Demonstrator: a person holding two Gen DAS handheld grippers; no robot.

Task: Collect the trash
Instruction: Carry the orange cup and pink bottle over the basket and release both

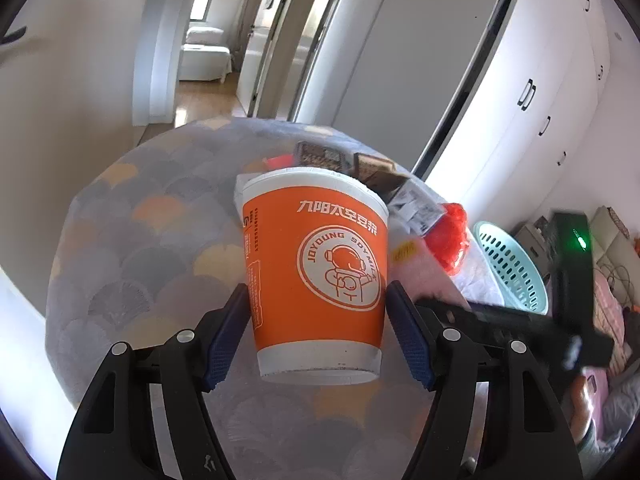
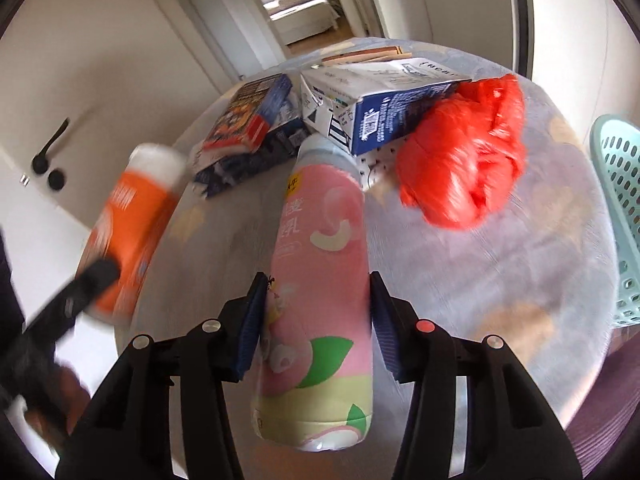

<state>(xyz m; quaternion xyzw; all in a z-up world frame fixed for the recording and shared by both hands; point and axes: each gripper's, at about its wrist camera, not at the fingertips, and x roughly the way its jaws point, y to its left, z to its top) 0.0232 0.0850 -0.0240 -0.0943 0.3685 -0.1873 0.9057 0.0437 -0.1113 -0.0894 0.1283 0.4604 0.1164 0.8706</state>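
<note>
My left gripper [image 1: 316, 312] is shut on an orange and white paper cup [image 1: 320, 276], held upright above the round patterned table [image 1: 140, 220]. The cup also shows blurred at the left of the right wrist view [image 2: 132, 224]. My right gripper [image 2: 316, 300] is shut on a pink peach-print bottle [image 2: 320, 300], held above the table, its neck pointing away from me. On the table lie a crumpled red plastic bag [image 2: 460, 152], a blue and white carton [image 2: 384, 104] and a flattened printed box [image 2: 248, 116].
A mint green perforated basket [image 1: 512, 268] stands beside the table on the right, also at the right edge of the right wrist view [image 2: 620, 208]. White cupboards [image 1: 540, 100] are behind it. A doorway [image 1: 204, 48] opens to another room.
</note>
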